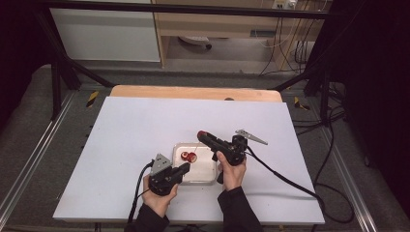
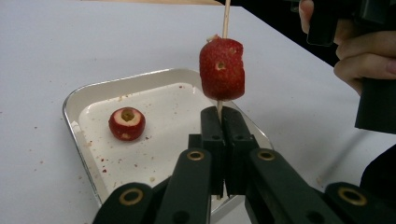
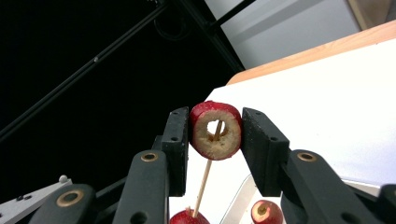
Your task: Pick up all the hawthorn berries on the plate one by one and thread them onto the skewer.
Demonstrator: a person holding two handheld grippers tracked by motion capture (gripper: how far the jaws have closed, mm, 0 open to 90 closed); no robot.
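Our left gripper [image 2: 219,116] is clenched on the lower end of a skewer [image 2: 226,18], which stands upright over the tray [image 2: 74,102]. One fruit [image 2: 222,69] is already threaded on the skewer, sitting just above the closed jaws. Our right gripper [image 3: 215,135] grasps a cored fruit [image 3: 215,131] between its pads, and the skewer's top end shows inside the fruit's hollow, in the right gripper view. A third fruit [image 2: 126,123] lies loose in the tray, well to the side of the left gripper.

In the high view the tray [image 1: 203,176] sits on the desk [image 1: 125,145] between both hands, nearer the front edge, with the right gripper [image 1: 202,135] raised over its far rim and the left gripper [image 1: 183,169] at its near left side. Bare white desk spreads wide to the left, right and far side, up to a wooden strip [image 1: 193,93] along the back edge. We can read no writing or brand anywhere.
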